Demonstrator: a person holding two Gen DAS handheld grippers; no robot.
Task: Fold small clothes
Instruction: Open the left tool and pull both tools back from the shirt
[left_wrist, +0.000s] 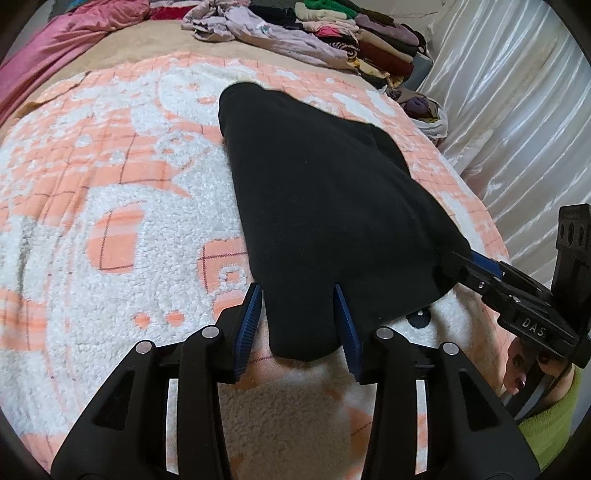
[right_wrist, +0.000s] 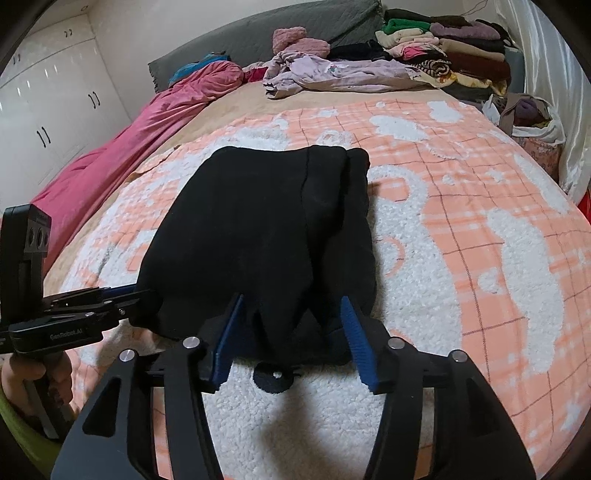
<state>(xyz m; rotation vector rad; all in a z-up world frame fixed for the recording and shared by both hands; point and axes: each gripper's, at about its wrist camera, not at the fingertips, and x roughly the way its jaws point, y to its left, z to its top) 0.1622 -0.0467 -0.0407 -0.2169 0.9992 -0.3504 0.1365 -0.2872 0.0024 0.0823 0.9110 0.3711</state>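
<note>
The folded black garment (left_wrist: 325, 206) lies flat on the peach-and-white blanket (left_wrist: 110, 206) covering the bed. The left claw (left_wrist: 301, 325) straddles its near corner, jaws apart, pads not pressing. The right claw (right_wrist: 291, 336) stands open around the adjacent near edge.

Home bedroom: bed under a fleecy orange-and-white patterned blanket (right_wrist: 461, 229); grey quilted headboard (right_wrist: 258, 40); rolled pink quilt (right_wrist: 147, 122); stacked folded clothes (right_wrist: 454, 48); glossy white built-in wardrobe doors (right_wrist: 48, 96); white satin curtain (left_wrist: 517, 92).
</note>
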